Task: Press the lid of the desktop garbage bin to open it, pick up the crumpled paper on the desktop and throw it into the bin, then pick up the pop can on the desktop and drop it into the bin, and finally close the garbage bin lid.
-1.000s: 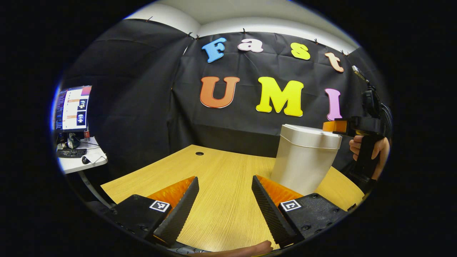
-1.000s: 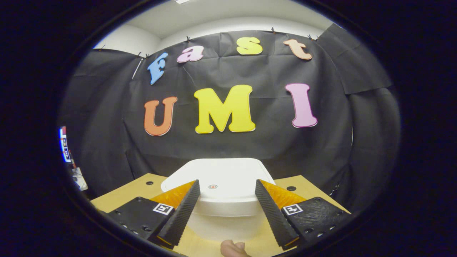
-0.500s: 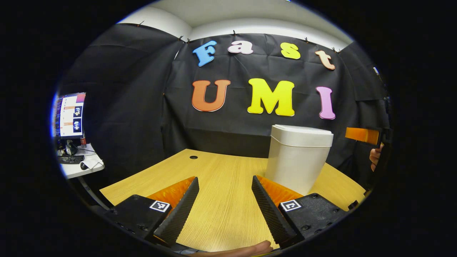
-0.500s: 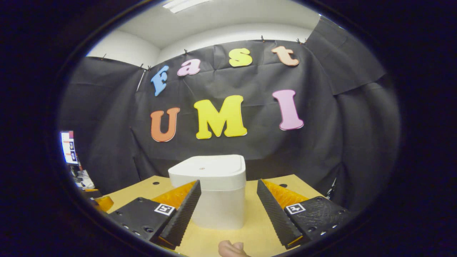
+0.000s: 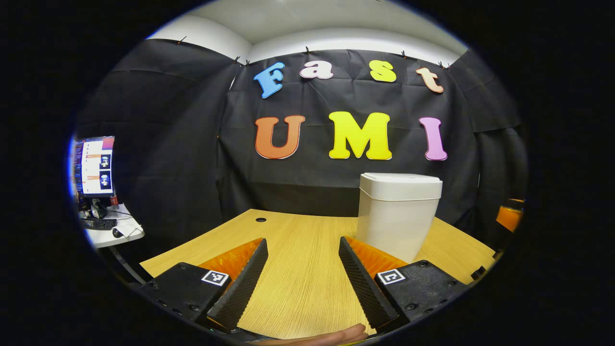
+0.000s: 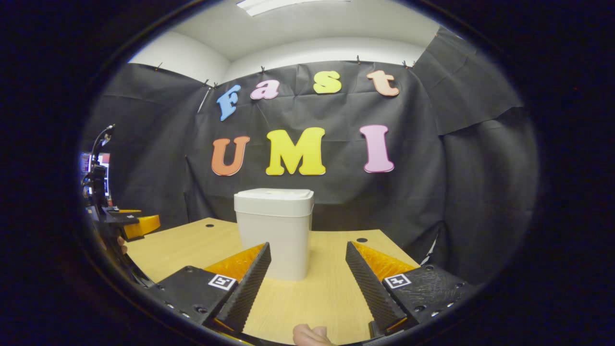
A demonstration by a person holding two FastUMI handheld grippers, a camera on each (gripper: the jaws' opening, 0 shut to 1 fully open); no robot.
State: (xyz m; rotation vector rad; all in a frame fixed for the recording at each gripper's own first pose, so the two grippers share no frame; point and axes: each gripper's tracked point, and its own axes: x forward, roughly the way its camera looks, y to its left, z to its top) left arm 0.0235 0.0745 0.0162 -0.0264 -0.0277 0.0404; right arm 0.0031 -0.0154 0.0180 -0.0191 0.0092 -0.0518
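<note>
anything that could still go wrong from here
Little, probably. The bin stands upright with its lid down, but the pictures can't confirm that it latched. Both tools, the left and the right, hang open and low over the table, so a careless sweep could nudge the light bin.

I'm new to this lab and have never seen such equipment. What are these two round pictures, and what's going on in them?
A person holds a hand tool with a two-finger claw in each hand, and a wide-angle camera rides on each tool. One picture looks along the left claw, the other along the right claw. Both claws are open and hold nothing. Ahead, on a wooden table, stands a white garbage bin with its lid closed. In the right gripper view, the other tool sits at the far left edge. A desk with a monitor stands off to the side in the left gripper view.
</note>
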